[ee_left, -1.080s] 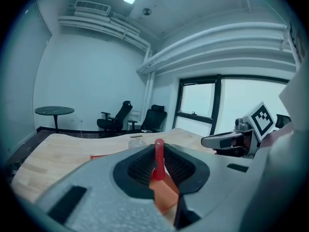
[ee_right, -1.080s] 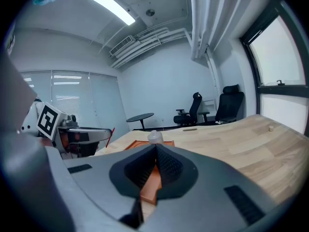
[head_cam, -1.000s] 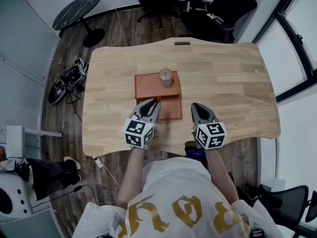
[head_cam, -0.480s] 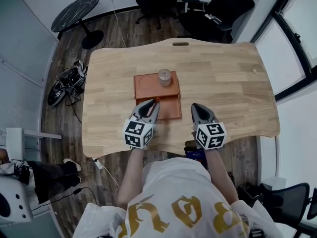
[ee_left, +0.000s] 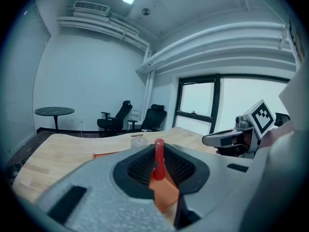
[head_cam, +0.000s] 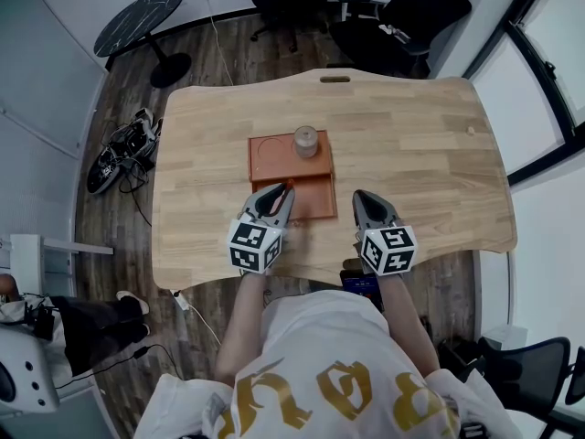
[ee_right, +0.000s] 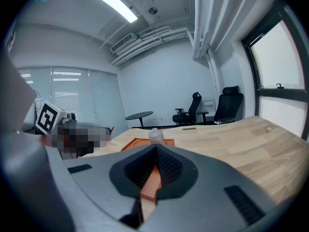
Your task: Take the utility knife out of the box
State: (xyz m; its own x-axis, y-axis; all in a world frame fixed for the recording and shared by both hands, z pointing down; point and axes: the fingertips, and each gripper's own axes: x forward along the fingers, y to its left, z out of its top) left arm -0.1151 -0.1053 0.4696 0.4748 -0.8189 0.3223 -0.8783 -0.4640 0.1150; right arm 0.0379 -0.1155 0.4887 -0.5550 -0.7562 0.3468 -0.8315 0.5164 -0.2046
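Grasp done, extraction not confirmed. The left gripper (head_cam: 282,194) has its jaws closed narrowly on the utility knife (ee_left: 158,159). It is a slim red piece pinched between the pads, with its far end poking out past the jaw tips.

In the head view a red sliver shows at those tips, over the near section of the orange box (head_cam: 315,201). So the knife is gripped but hangs above the box's footprint, not off to the side. I can't tell from any view whether it has cleared the rim or its lower end sits inside.

Judgement: pick is made. What's left is lifting it clear, carrying it off the box and probably setting it on the table (head_cam: 411,154).

The right gripper (ee_right: 156,148) is over the table just right of the box's near corner. Its jaw tips are together with nothing held, and only the box edge shows through the gap behind them. It plays no part in the grasp and is well apart from the knife.

A small clear jar (head_cam: 305,142) stands on the far part of the box, beside a round recess, away from both grippers.
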